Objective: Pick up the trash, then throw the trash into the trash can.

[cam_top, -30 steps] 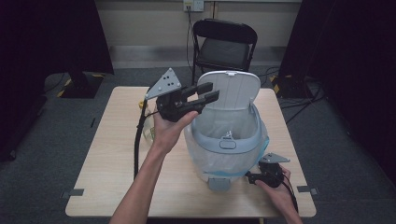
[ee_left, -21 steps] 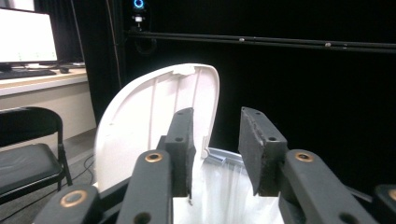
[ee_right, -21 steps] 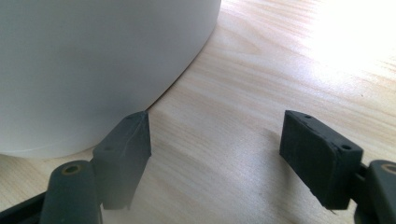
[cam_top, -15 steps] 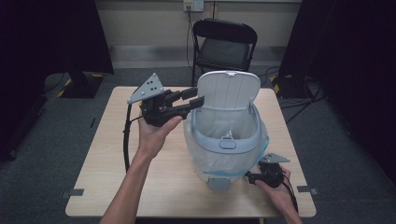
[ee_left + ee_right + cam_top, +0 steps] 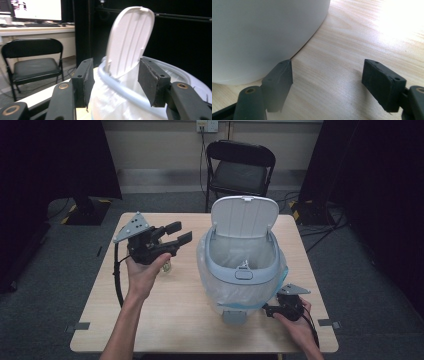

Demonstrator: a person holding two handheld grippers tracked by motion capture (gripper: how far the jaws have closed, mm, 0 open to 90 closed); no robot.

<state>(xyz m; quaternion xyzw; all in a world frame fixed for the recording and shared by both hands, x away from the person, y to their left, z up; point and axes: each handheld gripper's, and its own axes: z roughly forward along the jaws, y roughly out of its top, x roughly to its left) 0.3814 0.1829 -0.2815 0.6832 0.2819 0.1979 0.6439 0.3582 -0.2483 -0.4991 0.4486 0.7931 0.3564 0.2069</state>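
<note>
A pale blue pedal bin [image 5: 243,272] with a plastic liner stands on the wooden table [image 5: 175,315], its white lid [image 5: 243,217] raised upright. My left gripper [image 5: 180,232] hovers to the left of the bin and points at it. Its jaws have just been opening and nothing is between them. In the left gripper view the gripper [image 5: 115,82] frames the lid [image 5: 130,37] and the bin's rim [image 5: 125,92]. My right gripper [image 5: 267,310] rests low at the bin's front right, open and empty. The right gripper view has the gripper [image 5: 329,80] on the table beside the bin wall [image 5: 262,30].
A small pale object [image 5: 167,266] lies on the table just under my left hand. The bin's grey pedal [image 5: 234,316] juts out near the front edge. A black folding chair [image 5: 240,170] stands behind the table. Dark curtains hang on both sides.
My left gripper has moved left, away from the bin's rim, and dropped a little, with its jaws spread wider. The right gripper has stayed put.
</note>
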